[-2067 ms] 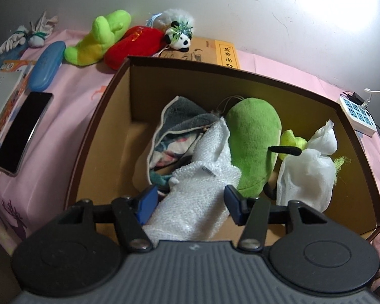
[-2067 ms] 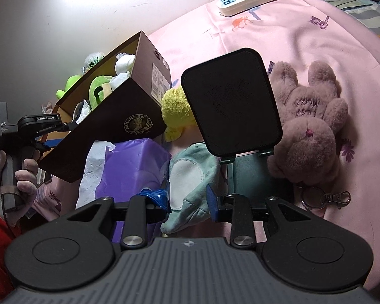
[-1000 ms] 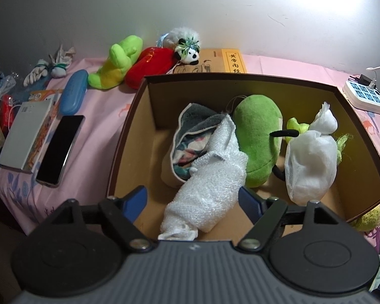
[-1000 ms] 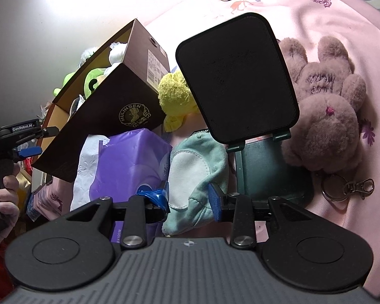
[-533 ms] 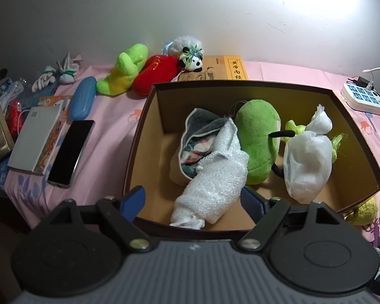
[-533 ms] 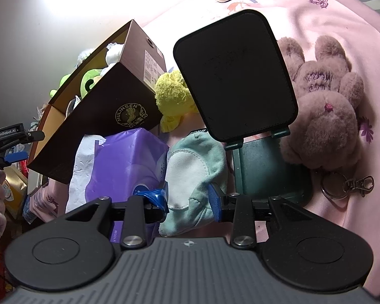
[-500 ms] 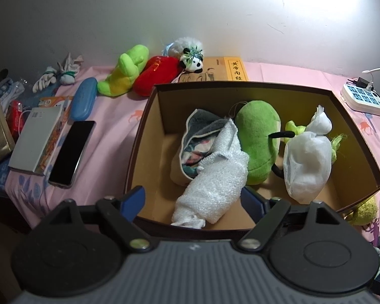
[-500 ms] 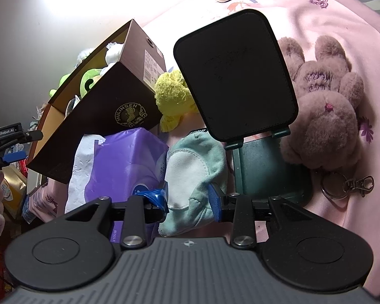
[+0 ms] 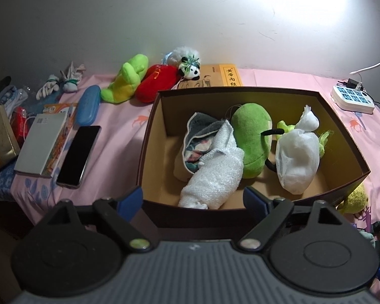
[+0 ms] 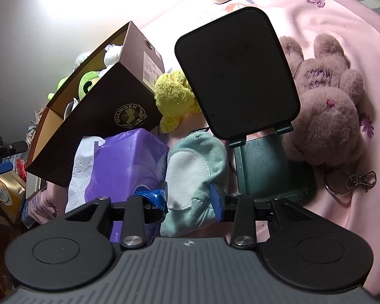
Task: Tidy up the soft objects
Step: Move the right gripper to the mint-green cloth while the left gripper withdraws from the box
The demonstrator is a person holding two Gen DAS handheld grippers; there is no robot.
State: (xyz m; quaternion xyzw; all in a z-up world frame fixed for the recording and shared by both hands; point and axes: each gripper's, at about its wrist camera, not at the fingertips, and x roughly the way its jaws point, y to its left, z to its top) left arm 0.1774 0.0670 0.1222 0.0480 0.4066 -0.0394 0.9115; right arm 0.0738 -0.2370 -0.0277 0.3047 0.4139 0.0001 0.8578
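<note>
White bubble-wrap bundle (image 9: 215, 169) now lying free in the open brown cardboard box (image 9: 152, 126), leaning on a folded grey-edged cloth (image 9: 200, 136); two seconds back, sat between the blue pads of the left gripper (image 9: 192, 198). Left gripper since backed off to the near rim, jaws wide and opening further, nothing between them. One more soft item stowed; left hand free for the next.

Also in box: green plush (image 9: 253, 139), white mesh-wrapped bundle (image 9: 296, 159). Room left at the near-left corner.

Right gripper (image 10: 188, 198) parked, unmoved, over a pale teal plush slipper-shaped toy (image 10: 195, 167). Toy between the pads; jaws partly parted and opening slightly. Whether pads actually press the fabric: cannot tell. Probable next pick.

Around it: purple plastic tissue pack (image 10: 121, 162) just left, touching; dark green tablet stand (image 10: 240, 76) just right and leaning over the toy — likely snag on lift. Yellow fluffy plush (image 10: 174, 96) wedged against box wall. Mauve furry rabbit (image 10: 324, 116) beyond the stand. Lime-green plush (image 9: 126, 81), red plush (image 9: 157, 81), small panda (image 9: 190, 68) still outside along the back wall. Phone (image 9: 78, 154), books: hard goods, leave.
</note>
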